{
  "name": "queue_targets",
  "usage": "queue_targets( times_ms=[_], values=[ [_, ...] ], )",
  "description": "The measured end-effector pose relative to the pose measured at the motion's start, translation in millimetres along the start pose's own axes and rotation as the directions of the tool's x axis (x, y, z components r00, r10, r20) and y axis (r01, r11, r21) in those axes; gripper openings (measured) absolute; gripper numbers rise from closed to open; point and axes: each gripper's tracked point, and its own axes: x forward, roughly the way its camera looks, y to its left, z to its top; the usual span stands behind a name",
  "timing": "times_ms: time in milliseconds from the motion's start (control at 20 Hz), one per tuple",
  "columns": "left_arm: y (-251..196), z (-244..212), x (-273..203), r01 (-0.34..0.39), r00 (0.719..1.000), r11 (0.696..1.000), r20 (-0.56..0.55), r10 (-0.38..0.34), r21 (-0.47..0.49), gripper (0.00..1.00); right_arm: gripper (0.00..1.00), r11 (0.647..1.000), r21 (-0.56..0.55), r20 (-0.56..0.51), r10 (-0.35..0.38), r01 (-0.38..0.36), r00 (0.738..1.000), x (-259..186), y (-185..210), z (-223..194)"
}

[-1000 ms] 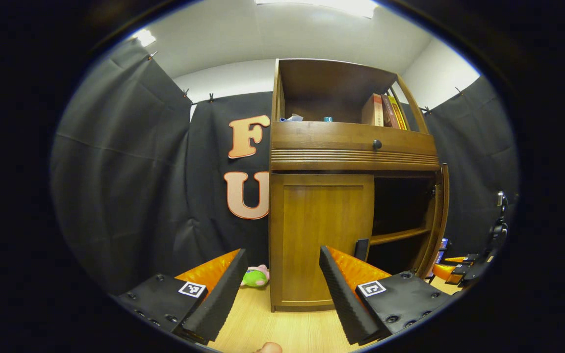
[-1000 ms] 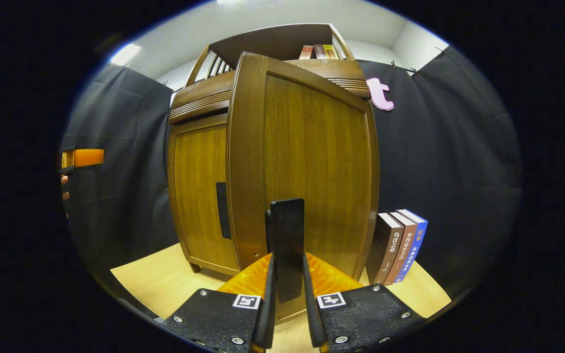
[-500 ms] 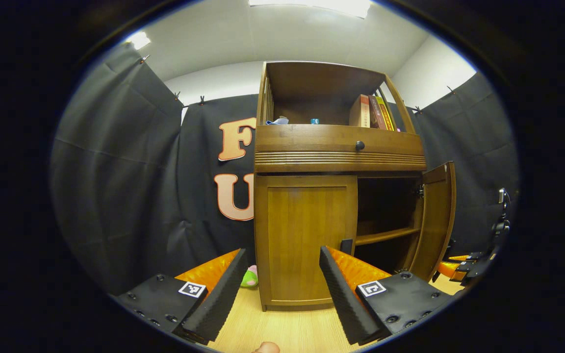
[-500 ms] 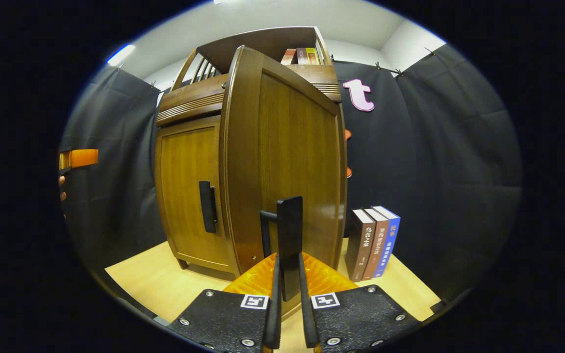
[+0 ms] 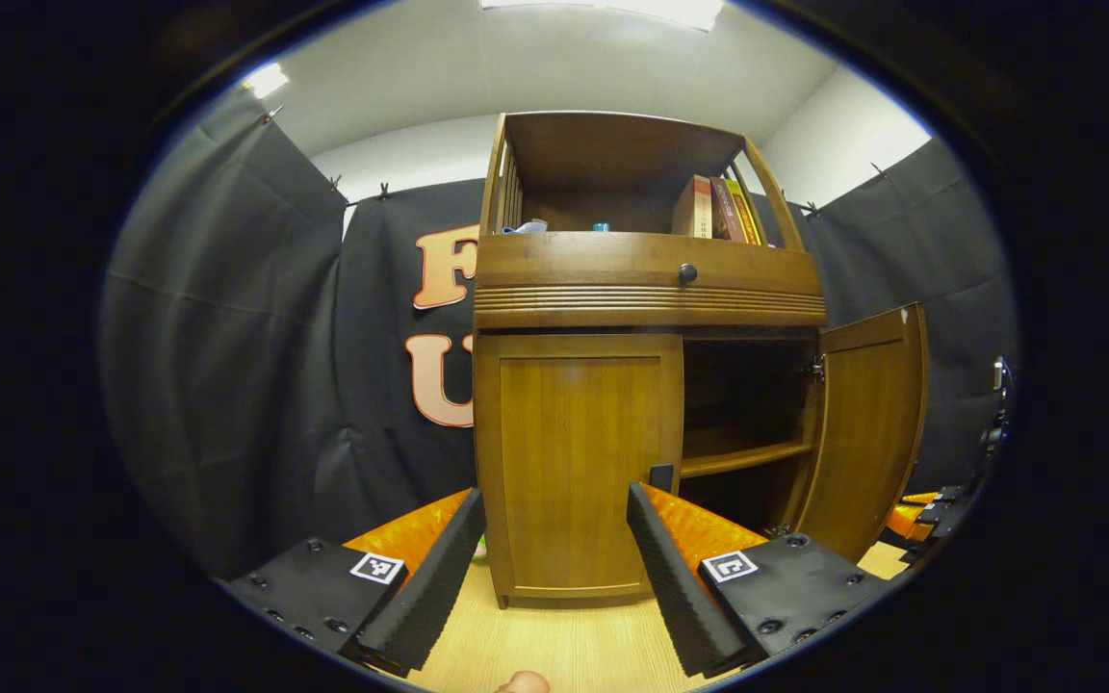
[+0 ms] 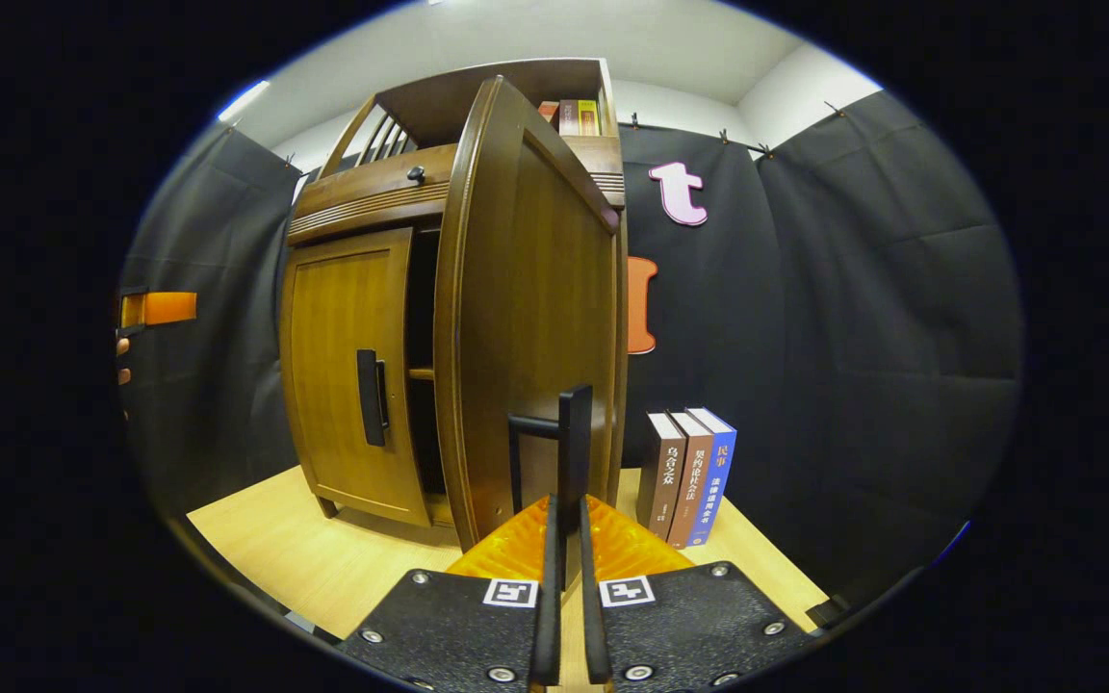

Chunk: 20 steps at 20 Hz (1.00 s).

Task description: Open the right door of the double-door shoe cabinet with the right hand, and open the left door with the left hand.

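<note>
The brown wooden shoe cabinet [image 5: 646, 289] stands ahead on a light wood floor. Its left door [image 5: 579, 462] is closed, with a dark handle [image 5: 660, 476] just past my inner finger. My left gripper [image 5: 554, 525] hangs open in front of that door, apart from it. The right door [image 5: 867, 423] stands swung out wide. In the right gripper view that door [image 6: 526, 318] is seen nearly edge-on, and my right gripper [image 6: 566, 515] is shut on its dark handle [image 6: 569, 438]. The left door's handle [image 6: 369, 397] shows there too.
Three upright books [image 6: 694, 472] stand on the floor right of the cabinet. More books [image 5: 713, 207] sit in the top shelf, above a drawer with a knob [image 5: 686, 273]. An inner shelf [image 5: 747, 457] shows behind the open door. Black cloth surrounds everything.
The right door has swung farther open with my right gripper holding its handle. In the left gripper view the cabinet has slid a little leftward; the left gripper stays open.
</note>
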Motion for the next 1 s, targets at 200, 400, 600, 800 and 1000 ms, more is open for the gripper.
queue_targets(
  times_ms=[200,400,600,800,1000],
  values=[
    [-7.4,-9.0,7.7,0.009,1.0,1.0,-0.017,-0.009,-0.017,0.96,0.07,1.0,0.002,0.0,-0.004,0.004,1.0,-3.1,-17.9,-0.2],
    [-18.2,-17.2,16.6,0.022,0.999,1.0,-0.027,-0.023,-0.021,0.96,0.07,1.0,0.019,0.004,-0.012,0.012,1.0,-7.8,-41.2,-0.1],
    [-29.0,-25.4,27.6,0.027,0.999,0.999,-0.027,-0.028,-0.023,0.97,0.05,0.998,0.041,0.0,-0.048,0.048,0.999,-14.9,-68.4,-3.0],
    [-42.7,-33.4,41.9,0.036,0.999,0.999,-0.025,-0.037,-0.019,0.97,0.05,0.993,0.007,-0.005,-0.119,0.119,0.993,-19.4,-96.1,-7.6],
    [-57.6,-43.8,50.6,0.057,0.998,0.998,-0.04,-0.058,-0.02,0.96,0.0,0.986,0.036,0.011,-0.16,0.16,0.987,-30.0,-122.6,-2.8]
  ],
)
